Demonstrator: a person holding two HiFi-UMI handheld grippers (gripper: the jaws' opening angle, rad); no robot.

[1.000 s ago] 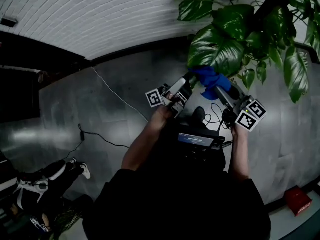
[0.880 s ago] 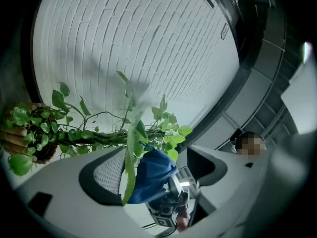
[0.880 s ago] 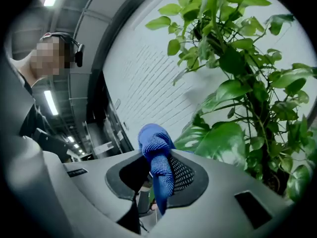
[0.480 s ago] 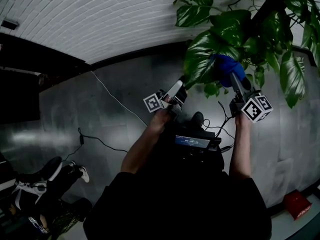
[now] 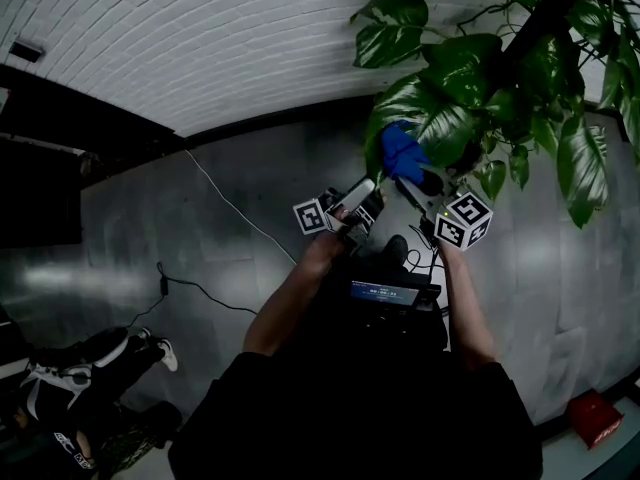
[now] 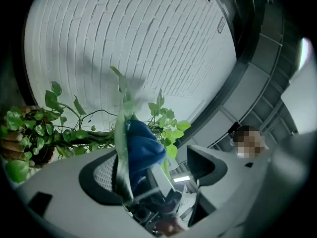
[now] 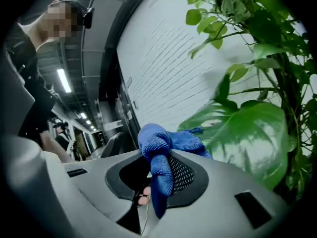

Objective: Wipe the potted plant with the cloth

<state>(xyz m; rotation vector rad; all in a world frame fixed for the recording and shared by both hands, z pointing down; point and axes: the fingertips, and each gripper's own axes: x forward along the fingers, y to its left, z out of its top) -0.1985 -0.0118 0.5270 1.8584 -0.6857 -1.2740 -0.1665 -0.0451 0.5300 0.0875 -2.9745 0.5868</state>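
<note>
Was dim overall in the head view, with pale glare on the grey floor (image 5: 60,276). Bowed fisheye-style toward the edges, black-cornered in both gripper views. Lit from ceiling strip lights (image 7: 63,81). Blurred, perhaps by nearness, on the close leaf (image 6: 120,133).

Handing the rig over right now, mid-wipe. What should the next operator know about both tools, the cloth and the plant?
Left tool: jaws apart, not clamped. A large leaf stands edge-on between them, close against one pad.
Right tool: shut on the bunched blue cloth, which is up against that same leaf.
Potted plant: ahead and to the right, leaves overhead.
Done: cloth is on the leaf; how much has been wiped cannot be told.
Left: finish this leaf, then probably the others.
</note>
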